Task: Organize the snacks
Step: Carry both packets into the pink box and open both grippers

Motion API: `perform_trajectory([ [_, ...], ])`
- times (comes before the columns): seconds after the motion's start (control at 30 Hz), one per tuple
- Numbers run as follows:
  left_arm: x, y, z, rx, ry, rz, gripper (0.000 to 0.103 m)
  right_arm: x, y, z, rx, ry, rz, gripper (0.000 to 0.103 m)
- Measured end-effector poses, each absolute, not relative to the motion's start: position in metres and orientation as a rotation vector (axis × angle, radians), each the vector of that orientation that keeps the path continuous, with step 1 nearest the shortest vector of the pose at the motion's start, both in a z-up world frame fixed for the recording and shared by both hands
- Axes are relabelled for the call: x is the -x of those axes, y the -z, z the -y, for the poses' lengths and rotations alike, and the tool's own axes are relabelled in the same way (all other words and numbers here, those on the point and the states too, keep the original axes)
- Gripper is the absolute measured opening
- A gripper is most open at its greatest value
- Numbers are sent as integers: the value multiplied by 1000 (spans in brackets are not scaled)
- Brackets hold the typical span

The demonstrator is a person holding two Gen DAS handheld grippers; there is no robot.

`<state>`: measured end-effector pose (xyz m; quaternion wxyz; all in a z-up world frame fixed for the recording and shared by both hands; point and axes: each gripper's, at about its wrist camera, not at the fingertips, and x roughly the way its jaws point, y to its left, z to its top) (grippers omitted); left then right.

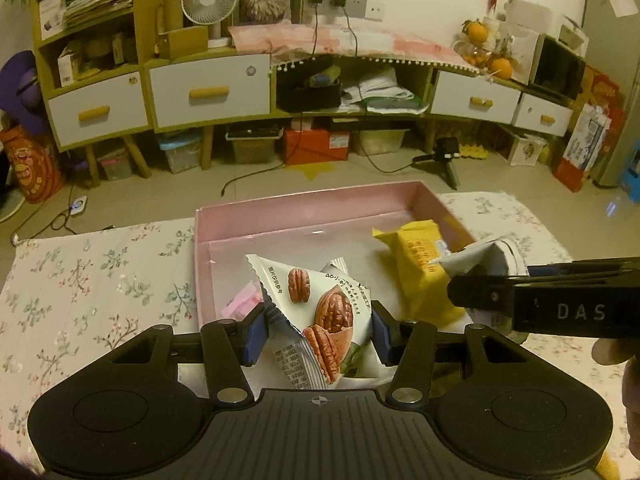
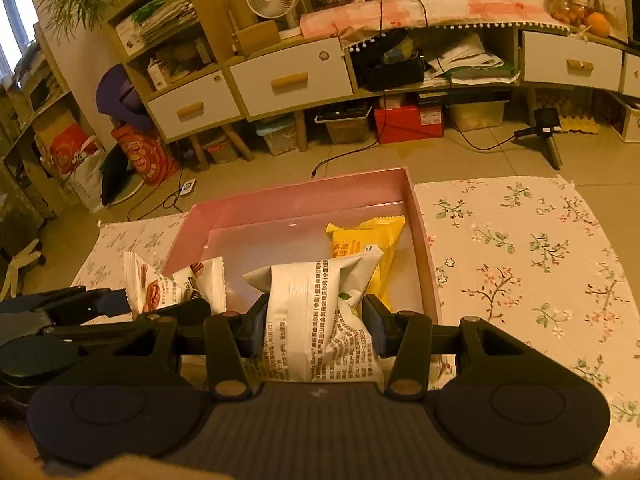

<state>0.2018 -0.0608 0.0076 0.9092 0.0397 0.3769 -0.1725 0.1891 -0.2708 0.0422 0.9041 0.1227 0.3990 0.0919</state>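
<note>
- Carrying two packets at once toward the pink box, which sits mid-frame on the floral tablecloth in both views.
- At the left of the left wrist view, bare cloth; nothing of the task lies there.
- At lower centre of that view, the left gripper is clamped on the pecan packet: both blue pads press its crumpled sides, and the packet stands up between them, over the box's near edge.
- Just behind it, a second small white packet corner and a pink wrapper lie low at the near left part of the box; whether they touch the held packet I cannot tell.
- Right of centre, the yellow packet already rests on the box floor against the right wall.
- At the far right edge the right gripper comes in side-on, with white wrapper showing at its tip.
- In the right wrist view, the pecan packet and the left gripper's fingers sit at the lower left, beside the box's left wall.
- At lower centre, the right gripper is closed on the white packet, printed text facing the camera, its top overlapping the yellow packet behind.
- Judged step: placing; both packets seem to hang above the box's near half, not yet let go.
- Next move likely calls for lowering each to open floor, the left one left of centre, the right one short of the yellow packet, then opening the jaws so neither packet drags out.
</note>
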Motion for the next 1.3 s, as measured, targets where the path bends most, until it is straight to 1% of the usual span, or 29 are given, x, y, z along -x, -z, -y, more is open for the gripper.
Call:
perform_trajectory([
  [0.63, -231, 14, 70, -116, 342, -760, 51, -202, -25, 277, -301, -182, -849, 45],
  [0.73, -232, 14, 69, -116, 345, -761, 56, -202, -26, 277, -302, -182, -845, 49],
  [0.8, -231, 15, 69, -121, 346, -766, 65, -202, -28, 279, -312, -177, -834, 61],
  [0.83, -231, 14, 70, -125, 344, -767, 72, -201, -30, 280, -319, -178, -829, 63],
  [0.87, -230, 14, 70, -127, 343, -766, 76, -201, -31, 281, -324, -178, -828, 65],
  [1.0, -227, 12, 68, -123, 342, -778, 82, -199, -34, 285, -334, -170, -822, 71],
  [1.3, -208, 1, 61, -134, 337, -775, 87, -188, -47, 287, -319, -157, -816, 77],
])
